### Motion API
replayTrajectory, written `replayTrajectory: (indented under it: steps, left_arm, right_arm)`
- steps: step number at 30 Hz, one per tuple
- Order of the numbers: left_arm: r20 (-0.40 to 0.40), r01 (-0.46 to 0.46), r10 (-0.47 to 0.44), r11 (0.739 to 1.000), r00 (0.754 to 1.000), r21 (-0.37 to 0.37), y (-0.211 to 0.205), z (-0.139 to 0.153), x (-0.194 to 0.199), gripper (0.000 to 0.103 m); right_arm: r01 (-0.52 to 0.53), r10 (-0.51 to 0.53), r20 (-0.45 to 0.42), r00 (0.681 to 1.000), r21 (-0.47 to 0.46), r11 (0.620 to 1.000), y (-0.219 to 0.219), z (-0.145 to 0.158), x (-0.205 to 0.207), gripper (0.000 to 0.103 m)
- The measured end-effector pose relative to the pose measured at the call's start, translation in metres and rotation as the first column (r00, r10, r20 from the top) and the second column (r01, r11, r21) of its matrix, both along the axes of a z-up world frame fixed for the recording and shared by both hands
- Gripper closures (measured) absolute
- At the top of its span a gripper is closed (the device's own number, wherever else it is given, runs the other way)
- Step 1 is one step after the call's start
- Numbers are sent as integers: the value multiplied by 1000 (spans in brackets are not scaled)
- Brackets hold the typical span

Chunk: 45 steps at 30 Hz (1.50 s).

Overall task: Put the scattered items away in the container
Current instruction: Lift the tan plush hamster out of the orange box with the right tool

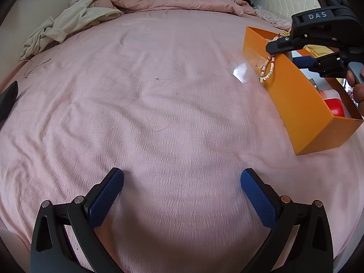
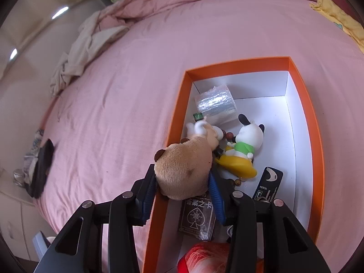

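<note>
**Plush toy poised over orange box as bed tidy-up nears its end**

Blue, knurled pads of the right gripper (image 2: 183, 190) pinch a tan plush toy (image 2: 184, 168) at lower centre of the right wrist view, straddling the near wall of the orange container (image 2: 317, 141). Its white interior already holds a glossy dog figurine (image 2: 246, 141) in green and yellow, a crinkled silver packet (image 2: 216, 103), a dark card deck (image 2: 196, 218), a black card (image 2: 268, 186) and something red at the bottom edge. The step in hand appears to be the drop: the next move calls for carrying the soft, fuzzy toy clear of the rim and letting go. In the left wrist view, the left gripper (image 1: 182, 195) hangs wide and empty over the wrinkled pink sheet (image 1: 159, 113). At right of that frame, a pastel bead strand (image 1: 268, 70) hangs against the box's outer wall, beside a clear plastic sleeve (image 1: 241, 71), both seemingly awaiting collection.
</note>
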<state>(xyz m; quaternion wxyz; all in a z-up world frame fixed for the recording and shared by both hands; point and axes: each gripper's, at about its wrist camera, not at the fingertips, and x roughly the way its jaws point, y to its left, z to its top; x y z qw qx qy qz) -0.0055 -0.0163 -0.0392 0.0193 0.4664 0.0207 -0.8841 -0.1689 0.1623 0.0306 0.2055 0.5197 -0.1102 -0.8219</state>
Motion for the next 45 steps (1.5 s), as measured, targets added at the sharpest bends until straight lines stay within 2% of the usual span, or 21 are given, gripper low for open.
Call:
replayTrajectory:
  steps: [8, 13, 16, 19, 22, 24, 26, 28, 29, 32, 33, 35, 36, 39, 41, 43, 45]
  left_arm:
    - [-2, -1, 1, 1000, 1000, 0, -1, 0, 0, 0]
    - [4, 0, 0, 1000, 1000, 1, -1, 0, 0, 0]
    - [21, 13, -13, 1000, 1000, 20, -3, 5, -3, 0]
    - [-54, 44, -39, 993, 998, 106, -7, 24, -8, 0]
    - [-141, 108, -81, 975, 987, 193, -9, 54, -21, 0]
    - [-170, 146, -114, 972, 979, 186, -3, 75, -37, 0]
    - [-183, 185, -159, 973, 970, 137, 10, 92, -55, 0]
    - [-192, 288, -269, 955, 944, 76, 34, 110, -72, 0]
    - [-183, 341, -327, 939, 927, 52, 49, 114, -78, 0]
    - [-93, 493, -491, 870, 866, 1, 96, 117, -103, 0]
    - [-60, 531, -530, 848, 846, -3, 114, 114, -104, 1]
    - [-6, 583, -583, 812, 812, 21, 138, 106, -112, 5]
    - [21, 595, -597, 801, 802, 65, 147, 104, -116, 9]
    - [167, 554, -592, 802, 788, 224, 161, 85, -140, 10]
    - [241, 527, -601, 791, 762, 310, 169, 74, -150, 10]
    - [284, 512, -582, 810, 762, 286, 172, 66, -152, 9]
    - [293, 501, -588, 803, 754, 322, 172, 60, -155, 9]
  right_arm:
    - [22, -50, -175, 983, -158, 987, 22, 45, 30, 65]
    - [59, -127, -252, 959, -262, 963, 61, 69, 59, 65]
    - [54, -143, -300, 943, -285, 957, 83, 77, 87, 65]
    - [46, -135, -336, 932, -260, 965, 101, 78, 121, 65]
    - [29, -96, -353, 931, -190, 981, 103, 72, 155, 65]
    - [14, -76, -342, 937, -180, 984, 99, 62, 174, 65]
    - [0, -53, -321, 946, -163, 987, 94, 51, 192, 65]
    - [-39, -18, -280, 960, -195, 980, 83, 42, 200, 64]
    - [-53, -2, -271, 963, -196, 979, 78, 38, 202, 64]
    - [-84, 48, -249, 967, -133, 988, 57, 24, 210, 64]
    - [-88, 51, -240, 969, -147, 985, 56, 20, 210, 64]
    - [-82, 38, -234, 972, -183, 980, 58, 18, 212, 64]
    - [-72, 26, -236, 971, -188, 980, 61, 18, 211, 63]
    - [-45, -12, -231, 973, -240, 970, 71, 19, 211, 62]
    - [-31, -30, -232, 972, -256, 966, 75, 20, 210, 62]
    - [-26, -40, -238, 971, -266, 964, 76, 22, 211, 62]
    - [-27, -43, -244, 969, -276, 961, 77, 23, 211, 61]
